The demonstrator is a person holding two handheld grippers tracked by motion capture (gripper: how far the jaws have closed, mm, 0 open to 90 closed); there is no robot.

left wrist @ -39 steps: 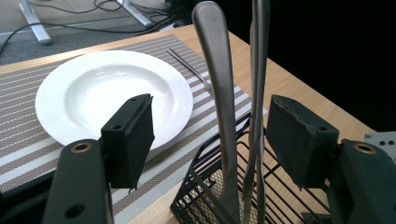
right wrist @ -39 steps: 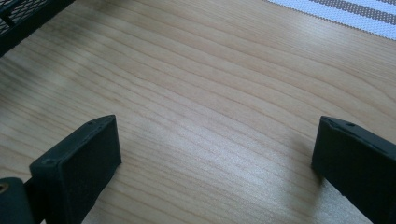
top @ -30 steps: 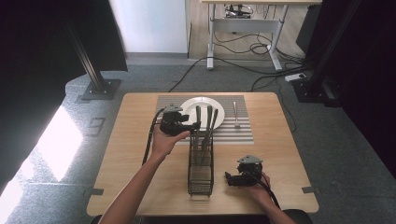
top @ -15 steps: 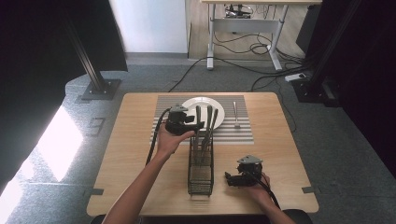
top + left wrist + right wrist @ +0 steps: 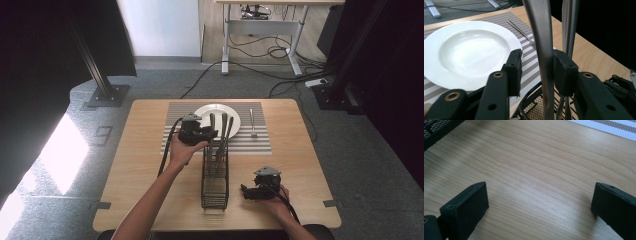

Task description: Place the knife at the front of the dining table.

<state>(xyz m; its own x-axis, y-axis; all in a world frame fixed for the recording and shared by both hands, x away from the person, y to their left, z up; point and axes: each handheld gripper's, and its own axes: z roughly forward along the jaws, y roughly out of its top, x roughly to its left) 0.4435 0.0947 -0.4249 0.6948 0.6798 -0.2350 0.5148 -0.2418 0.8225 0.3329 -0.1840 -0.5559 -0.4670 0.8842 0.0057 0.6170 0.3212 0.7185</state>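
Note:
A black wire caddy (image 5: pixel 215 175) stands mid-table with several metal utensils upright in it. My left gripper (image 5: pixel 212 134) reaches in from the left at the height of their handles. In the left gripper view its jaws have just been closing around one steel handle (image 5: pixel 541 37). The right pad (image 5: pixel 562 72) lies against the handle, while a gap remains at the left pad (image 5: pixel 514 70). A white plate (image 5: pixel 205 112) sits on a striped placemat (image 5: pixel 250 142) behind the caddy. My right gripper (image 5: pixel 246 191) rests low on the table right of the caddy, jaws wide open (image 5: pixel 539 195) over bare wood.
A fork (image 5: pixel 252 122) lies on the placemat to the right of the plate. More utensil handles (image 5: pixel 569 27) stand close beside the one between my jaws. A corner of the caddy (image 5: pixel 436 127) shows at the upper left of the right gripper view.
My left gripper has edged right toward the utensil handles and its jaws have narrowed around one. The right hand and gripper have stayed where they were.

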